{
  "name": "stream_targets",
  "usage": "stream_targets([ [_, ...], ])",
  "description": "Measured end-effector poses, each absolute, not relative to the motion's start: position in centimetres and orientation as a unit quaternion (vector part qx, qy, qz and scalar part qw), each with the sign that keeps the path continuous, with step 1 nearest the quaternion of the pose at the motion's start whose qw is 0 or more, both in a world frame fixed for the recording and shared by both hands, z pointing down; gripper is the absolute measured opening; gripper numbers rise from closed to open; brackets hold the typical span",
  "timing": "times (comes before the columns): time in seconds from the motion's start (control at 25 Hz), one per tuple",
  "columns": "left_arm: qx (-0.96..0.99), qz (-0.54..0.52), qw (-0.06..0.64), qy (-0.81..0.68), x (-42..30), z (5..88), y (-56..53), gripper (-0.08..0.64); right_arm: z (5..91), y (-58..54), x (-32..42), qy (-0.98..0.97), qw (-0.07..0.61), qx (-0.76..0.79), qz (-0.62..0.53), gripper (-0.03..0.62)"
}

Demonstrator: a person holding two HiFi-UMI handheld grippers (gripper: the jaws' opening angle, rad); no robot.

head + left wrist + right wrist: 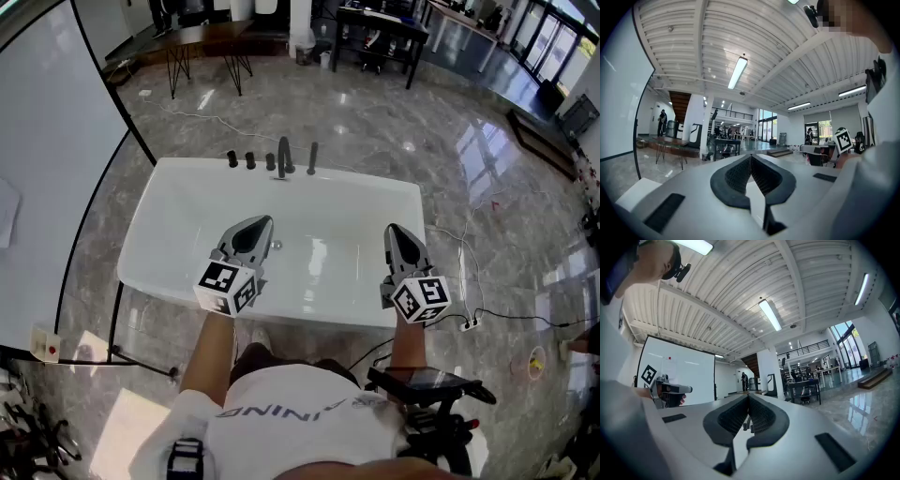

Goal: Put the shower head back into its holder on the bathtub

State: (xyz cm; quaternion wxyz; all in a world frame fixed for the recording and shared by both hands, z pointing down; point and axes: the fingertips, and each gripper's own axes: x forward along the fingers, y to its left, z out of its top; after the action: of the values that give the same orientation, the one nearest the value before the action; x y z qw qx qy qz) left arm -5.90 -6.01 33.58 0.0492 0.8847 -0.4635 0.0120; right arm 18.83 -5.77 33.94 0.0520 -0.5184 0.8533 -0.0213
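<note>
Item: shower head point(312, 157), read as the slim dark rod standing on the far rim of the bathtub point(178, 192), just right of the spout point(284, 155) and the row of knobs point(242, 160). Its long axis is upright. It looks seated in its holder, though the socket is too small to make out. Bearing: straight ahead of both grippers, across the full width of the basin and well apart from them. It falls between their two lines, a little closer to the left one. Left gripper point(262, 223): held level over the near rim, jaws clenched tip to tip, nothing between them. Its own view point(750, 157) confirms this. Right gripper point(394, 231): likewise level over the near rim. Its jaws are pressed together and empty point(749, 397), and the tub fittings show small and distant ahead of them. Judgement: neither hand has work in progress, and any reach would run forward over the basin and meet the rod from the side. Surface: white glossy tub, basin dry and bare. Room: polished grey marble floor point(394, 122); a white panel point(47, 169) at the left; dark tables point(202, 37) at the far end; a cable and power strip point(469, 323) on the floor by the tub's right end.
</note>
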Motion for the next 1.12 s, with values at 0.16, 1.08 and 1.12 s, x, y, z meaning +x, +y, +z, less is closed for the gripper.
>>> stream_targets([
  [0.16,0.895,0.000,0.039,-0.444,-5.6,31.6,-4.9,0.014,31.8,-3.4,18.5,0.848,0.050,-0.527,-0.001,0.012],
  [1.08,0.931,-0.006,0.037,-0.364,-9.8,29.2,-2.4,0.014,30.0,0.8,9.5,0.837,0.046,-0.545,0.000,0.012],
  [1.12,0.931,-0.005,0.038,-0.363,-9.9,29.3,-2.3,0.014,30.1,0.9,9.3,0.837,0.046,-0.546,-0.002,0.012],
])
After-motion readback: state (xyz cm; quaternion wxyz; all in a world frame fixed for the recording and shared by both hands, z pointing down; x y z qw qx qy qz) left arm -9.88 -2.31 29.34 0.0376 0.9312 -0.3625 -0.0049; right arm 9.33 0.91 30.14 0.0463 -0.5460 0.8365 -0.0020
